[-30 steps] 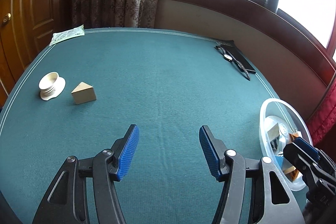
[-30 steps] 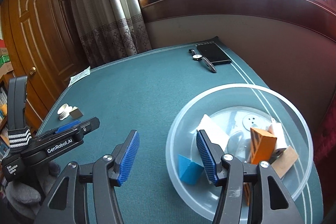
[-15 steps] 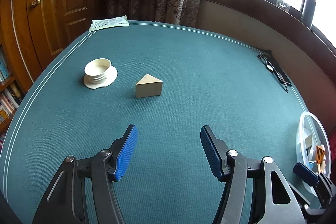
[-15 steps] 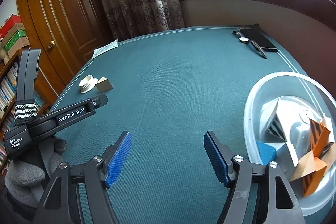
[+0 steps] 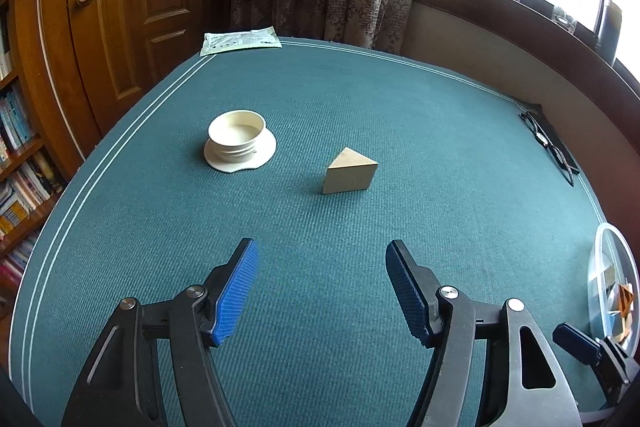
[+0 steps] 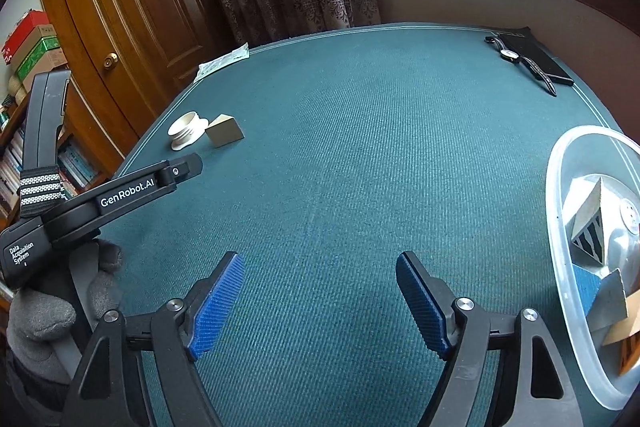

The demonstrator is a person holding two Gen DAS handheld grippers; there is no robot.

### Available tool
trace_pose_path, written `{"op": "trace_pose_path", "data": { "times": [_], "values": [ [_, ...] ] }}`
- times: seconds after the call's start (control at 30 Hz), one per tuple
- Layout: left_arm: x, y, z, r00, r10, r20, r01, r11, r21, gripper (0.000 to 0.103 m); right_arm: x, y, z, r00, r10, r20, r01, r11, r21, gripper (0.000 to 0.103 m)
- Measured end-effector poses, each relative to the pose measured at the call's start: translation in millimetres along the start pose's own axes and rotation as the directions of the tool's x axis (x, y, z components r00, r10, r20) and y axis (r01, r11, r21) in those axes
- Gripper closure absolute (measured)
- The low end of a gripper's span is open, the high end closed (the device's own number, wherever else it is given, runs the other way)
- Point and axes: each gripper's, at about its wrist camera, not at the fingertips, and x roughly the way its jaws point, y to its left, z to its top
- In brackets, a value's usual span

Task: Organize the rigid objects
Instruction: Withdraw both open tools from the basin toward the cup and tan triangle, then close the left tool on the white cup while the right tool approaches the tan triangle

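Note:
A tan wooden wedge block (image 5: 349,173) lies on the green table, with a white round cap (image 5: 239,139) to its left. Both also show small in the right wrist view, the wedge (image 6: 225,130) and the cap (image 6: 186,130). My left gripper (image 5: 320,287) is open and empty, a short way in front of the wedge. My right gripper (image 6: 318,301) is open and empty over bare cloth. A clear plastic bowl (image 6: 560,227) holding several blocks stands at the right; its rim also shows in the left wrist view (image 5: 600,251).
A black phone with a wristwatch (image 6: 528,61) lies at the far right corner. A plastic packet (image 5: 240,41) lies at the far left edge. A wooden door and curtains stand behind the table, bookshelves at the left.
Both grippers have swung left, away from the bowl. The wedge and cap now sit closer and more central in the left wrist view. Both jaws stay open.

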Motion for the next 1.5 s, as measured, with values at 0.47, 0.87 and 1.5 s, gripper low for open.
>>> {"op": "trace_pose_path", "data": {
  "times": [0.47, 0.87, 1.5],
  "values": [
    [32.1, 61.5, 37.7, 0.998, 0.05, -0.034, -0.053, 0.995, -0.084, 0.036, 13.2, 10.5, 6.3, 0.999, 0.014, -0.031, -0.015, 0.999, -0.033, 0.021],
    [70.8, 64.4, 64.9, 0.997, 0.069, -0.038, -0.072, 0.996, -0.057, 0.036, 18.4, 15.6, 14.8, 1.0, 0.008, -0.028, -0.01, 0.998, -0.058, 0.021],
    [83.4, 75.5, 70.3, 1.0, 0.025, 0.009, -0.023, 0.993, -0.113, 0.045, 45.3, 35.9, 20.8, 0.999, 0.009, -0.043, -0.014, 0.993, -0.117, 0.021]
  ]
}}
